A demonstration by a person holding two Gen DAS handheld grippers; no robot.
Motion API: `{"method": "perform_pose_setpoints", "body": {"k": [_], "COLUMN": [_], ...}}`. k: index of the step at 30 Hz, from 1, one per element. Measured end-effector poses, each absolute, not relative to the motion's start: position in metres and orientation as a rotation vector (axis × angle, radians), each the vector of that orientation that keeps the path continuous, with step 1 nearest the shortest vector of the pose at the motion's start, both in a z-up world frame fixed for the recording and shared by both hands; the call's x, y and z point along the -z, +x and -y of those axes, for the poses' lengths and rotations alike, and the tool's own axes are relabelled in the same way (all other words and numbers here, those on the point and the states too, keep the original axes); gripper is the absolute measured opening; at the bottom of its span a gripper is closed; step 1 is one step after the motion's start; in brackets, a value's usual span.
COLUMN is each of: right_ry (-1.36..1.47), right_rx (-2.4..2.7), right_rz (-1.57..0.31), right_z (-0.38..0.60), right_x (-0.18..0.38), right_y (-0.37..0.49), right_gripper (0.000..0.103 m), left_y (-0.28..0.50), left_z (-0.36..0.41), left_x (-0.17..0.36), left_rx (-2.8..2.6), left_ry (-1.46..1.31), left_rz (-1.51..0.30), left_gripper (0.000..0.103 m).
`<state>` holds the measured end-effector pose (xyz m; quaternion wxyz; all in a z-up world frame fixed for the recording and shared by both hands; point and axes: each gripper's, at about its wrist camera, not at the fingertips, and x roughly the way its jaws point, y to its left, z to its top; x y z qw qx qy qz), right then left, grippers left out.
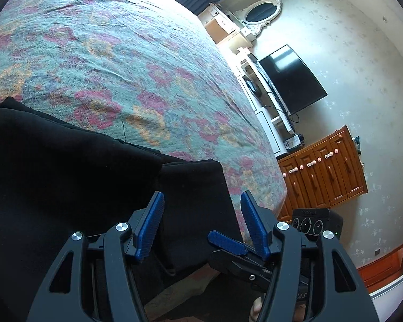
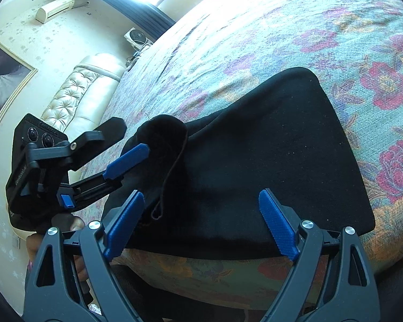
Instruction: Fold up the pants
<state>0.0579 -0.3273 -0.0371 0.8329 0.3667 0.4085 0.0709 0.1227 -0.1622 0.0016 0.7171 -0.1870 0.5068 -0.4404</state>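
The black pants (image 2: 255, 161) lie folded into a compact, roughly rectangular stack at the near edge of the bed, on a floral bedspread (image 1: 121, 61) patterned in teal, pink and orange. In the right wrist view the stack has a rounded far corner, and a bunched part of the garment sits raised at its left side, with a thin dark drawstring (image 2: 172, 171) trailing down from it across the cloth. The right gripper (image 2: 201, 222) hangs just above the near edge of the stack with its blue pads spread wide; nothing is between them and neither pad presses on the fabric. The left gripper (image 1: 202, 225) has its jaws apart as well; in the right wrist view one blue fingertip lies close against the bunched part, but contact cannot be confirmed, and no cloth is clamped. In the left wrist view the pants fill the lower left, with one folded edge running between the pads and the bedspread beyond. A hand (image 2: 76, 225) grips the left gripper's handle. Past the bed stand a wall television (image 1: 290, 77), a wooden cabinet (image 1: 325, 171) and an oval mirror (image 1: 263, 13); on the other side are a tufted cream headboard (image 2: 80, 94), a framed picture (image 2: 5, 83) and an air conditioner (image 2: 55, 8).
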Motion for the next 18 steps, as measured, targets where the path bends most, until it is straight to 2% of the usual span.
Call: {"method": "perform_pose_setpoints", "body": {"k": [2, 6, 8, 9, 11, 18], "right_ry": [0.796, 0.828, 0.879, 0.907, 0.94, 0.954], "right_rx": [-0.169, -0.22, -0.27, -0.299, -0.343, -0.454], "right_rz": [-0.869, -0.879, -0.885, -0.897, -0.924, -1.046], "right_z": [0.329, 0.326, 0.326, 0.324, 0.319, 0.284], "right_x": [0.038, 0.036, 0.038, 0.041, 0.046, 0.066], "right_y": [0.059, 0.069, 0.078, 0.085, 0.098, 0.133], "right_gripper": [0.093, 0.093, 0.093, 0.093, 0.093, 0.093], "left_y": [0.119, 0.114, 0.114, 0.115, 0.12, 0.13], "left_z": [0.152, 0.103, 0.068, 0.05, 0.019, -0.048], "left_x": [-0.01, -0.029, -0.033, -0.032, -0.021, 0.043], "left_rx": [0.96, 0.86, 0.785, 0.749, 0.691, 0.539], "left_ry": [-0.404, -0.35, -0.335, -0.33, -0.331, -0.509], "left_rz": [-1.086, -0.976, -0.919, -0.902, -0.916, -1.046], "left_gripper": [0.059, 0.061, 0.078, 0.079, 0.082, 0.083]}}
